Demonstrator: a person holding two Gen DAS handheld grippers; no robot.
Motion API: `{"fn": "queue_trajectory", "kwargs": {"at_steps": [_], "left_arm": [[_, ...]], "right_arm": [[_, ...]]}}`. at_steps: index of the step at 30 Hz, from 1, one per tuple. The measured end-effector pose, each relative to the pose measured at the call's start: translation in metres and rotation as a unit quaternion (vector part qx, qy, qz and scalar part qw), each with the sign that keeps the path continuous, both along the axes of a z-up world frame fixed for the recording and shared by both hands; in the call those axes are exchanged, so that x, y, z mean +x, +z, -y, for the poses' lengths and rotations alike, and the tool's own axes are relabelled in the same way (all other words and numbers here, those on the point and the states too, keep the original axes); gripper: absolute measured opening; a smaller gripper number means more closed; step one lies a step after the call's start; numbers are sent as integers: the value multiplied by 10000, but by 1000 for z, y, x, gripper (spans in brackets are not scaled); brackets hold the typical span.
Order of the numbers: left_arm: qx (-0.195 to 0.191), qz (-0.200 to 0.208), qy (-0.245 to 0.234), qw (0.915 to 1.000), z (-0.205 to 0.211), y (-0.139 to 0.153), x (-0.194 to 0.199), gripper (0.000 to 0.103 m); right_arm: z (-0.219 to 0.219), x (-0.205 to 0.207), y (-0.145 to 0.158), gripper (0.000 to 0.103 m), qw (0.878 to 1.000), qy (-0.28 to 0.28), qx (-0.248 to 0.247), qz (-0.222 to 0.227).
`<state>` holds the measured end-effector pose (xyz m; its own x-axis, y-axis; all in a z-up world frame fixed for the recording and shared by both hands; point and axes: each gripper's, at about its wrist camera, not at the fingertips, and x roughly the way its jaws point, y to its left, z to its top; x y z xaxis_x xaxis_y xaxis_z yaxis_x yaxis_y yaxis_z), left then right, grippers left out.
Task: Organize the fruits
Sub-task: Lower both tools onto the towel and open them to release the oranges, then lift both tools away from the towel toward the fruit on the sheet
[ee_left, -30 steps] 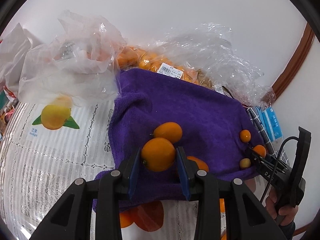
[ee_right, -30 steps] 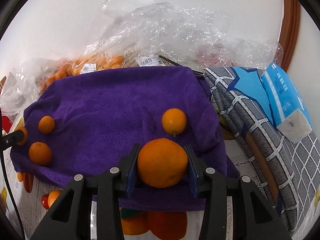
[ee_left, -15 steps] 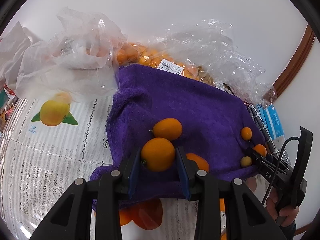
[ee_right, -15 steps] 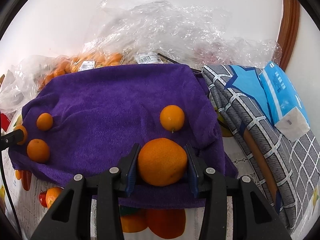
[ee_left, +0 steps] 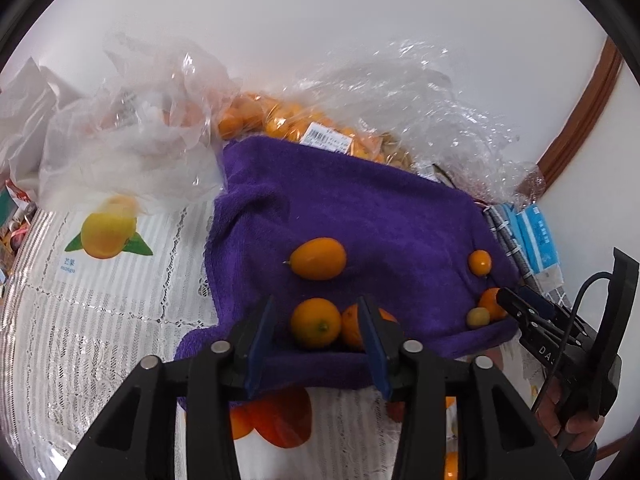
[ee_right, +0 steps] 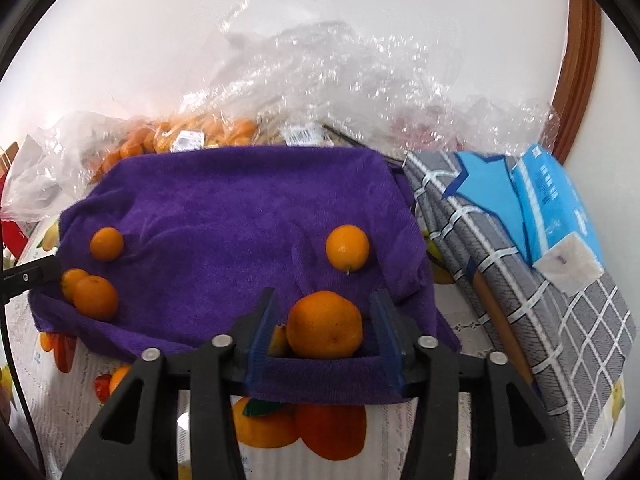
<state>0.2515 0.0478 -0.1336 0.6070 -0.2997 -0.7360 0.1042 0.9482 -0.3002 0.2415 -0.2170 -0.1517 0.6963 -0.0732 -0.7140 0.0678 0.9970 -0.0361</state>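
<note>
A purple towel [ee_left: 360, 208] [ee_right: 240, 200] lies spread on the table with several orange fruits on it. My left gripper [ee_left: 316, 308] hovers over the towel's near edge. Its jaws are opening, and a small round orange [ee_left: 316, 323] rests on the towel between them, clear of both pads. A second orange [ee_left: 351, 326] lies partly behind the right finger, and an oval one [ee_left: 318, 258] sits farther back. My right gripper [ee_right: 324, 300] is also opening around a larger mandarin [ee_right: 324, 330], which lies on the towel with a gap at each side. A smaller orange [ee_right: 347, 247] sits beyond it.
Clear plastic bags [ee_left: 400, 92] with more oranges [ee_left: 280, 120] are heaped behind the towel against the white wall. A grey checked cloth [ee_right: 520, 280] and a blue tissue pack [ee_right: 556, 208] lie to the right. A fruit-printed lace tablecloth [ee_left: 100, 300] covers the table.
Both grippers have spread their jaws and let go of their fruit. The small orange and the mandarin now rest on the towel between the fingers.
</note>
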Motion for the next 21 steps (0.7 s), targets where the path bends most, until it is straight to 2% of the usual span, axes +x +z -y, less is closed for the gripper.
{"fn": "queue_trajectory", "kwargs": {"at_steps": [4,11,16,21], "left_arm": [[-2,133,-56,9999,2,12,-14,43],[103,330,-37,9994,2,29,-44,46],[112,467,25,9988,-3,32,-65,47],[50,482,-39,9988,-11,29,-86,47]], "right_arm": [[-2,-14,15,57,9998,1,-77,201],[-9,-48,33,57,9989,-42,-49,458],[-17,-69,33,57,9985,-135,-226,489],[-20,-84,30,57,9992,-134,-35,380]]}}
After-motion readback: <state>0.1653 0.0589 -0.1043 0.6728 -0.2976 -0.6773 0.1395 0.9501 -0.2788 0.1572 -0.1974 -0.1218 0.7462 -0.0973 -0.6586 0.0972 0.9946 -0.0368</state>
